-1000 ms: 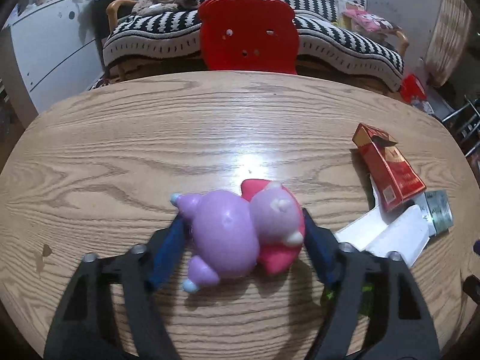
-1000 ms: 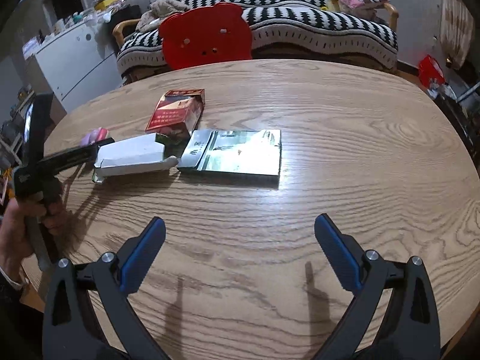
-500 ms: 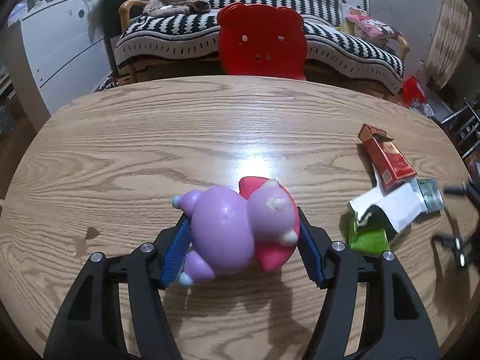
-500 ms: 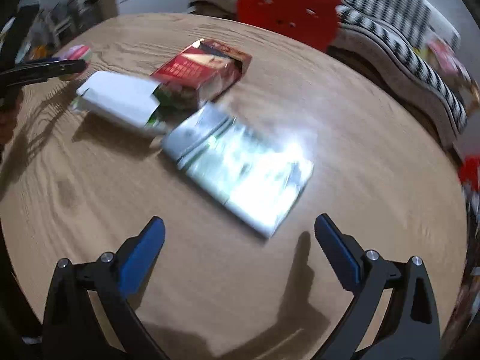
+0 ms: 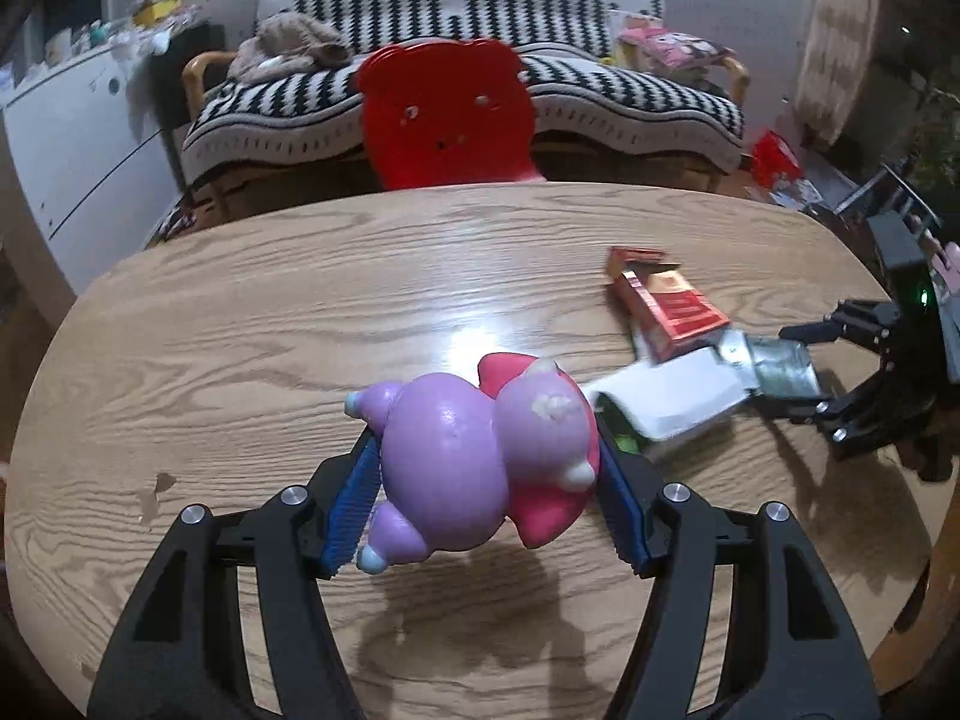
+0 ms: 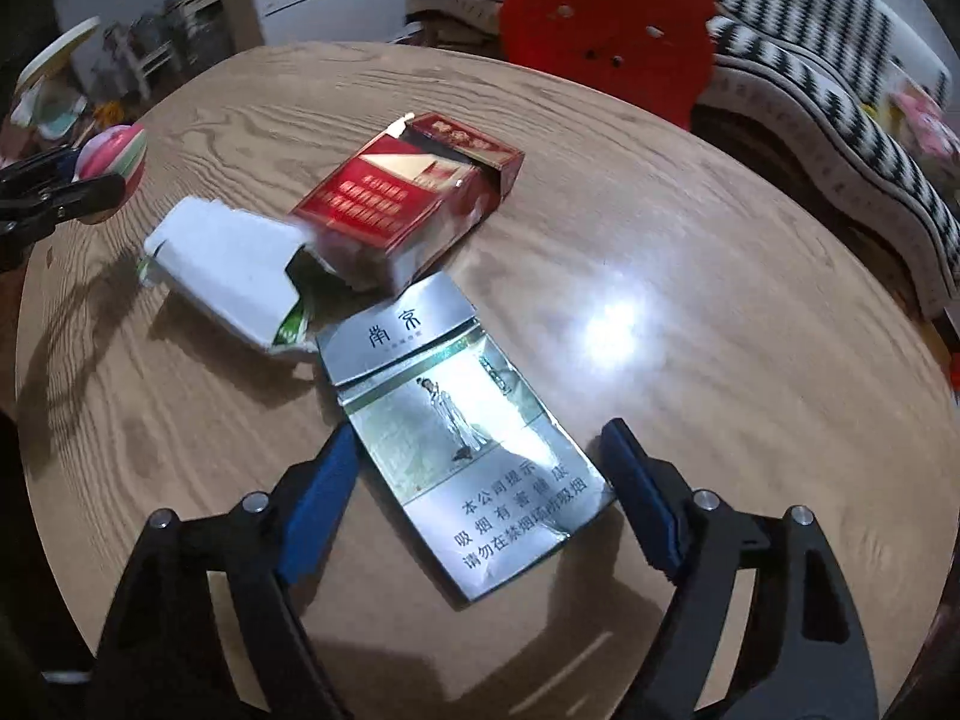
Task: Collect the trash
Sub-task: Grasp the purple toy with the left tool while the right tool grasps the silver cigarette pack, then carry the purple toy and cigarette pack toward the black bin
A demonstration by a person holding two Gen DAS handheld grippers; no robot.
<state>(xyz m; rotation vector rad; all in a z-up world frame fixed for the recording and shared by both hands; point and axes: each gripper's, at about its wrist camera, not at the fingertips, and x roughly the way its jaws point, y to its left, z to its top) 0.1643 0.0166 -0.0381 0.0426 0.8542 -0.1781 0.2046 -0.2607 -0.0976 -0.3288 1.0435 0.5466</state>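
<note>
My left gripper [image 5: 486, 498] is shut on a purple and pink toy pig [image 5: 480, 462], held just above the round wooden table [image 5: 240, 324]. My right gripper [image 6: 480, 498] is open, its blue fingers either side of the near end of a flattened silver cigarette carton [image 6: 456, 420] lying on the table. An open red cigarette pack [image 6: 402, 192] and a torn white box with green inside [image 6: 234, 270] lie just beyond it. In the left wrist view the red pack [image 5: 666, 300], white box [image 5: 672, 396] and right gripper [image 5: 804, 366] are at the right.
A red bear-shaped chair back [image 5: 447, 114] stands at the table's far edge, with a black-and-white striped sofa [image 5: 600, 96] behind it. A white cabinet [image 5: 66, 138] is at the far left. The left gripper with the toy shows at the left in the right wrist view [image 6: 90, 174].
My right gripper has moved in over the trash and now straddles the silver carton. The left gripper has lifted and drawn back slightly with the toy pig still held.
</note>
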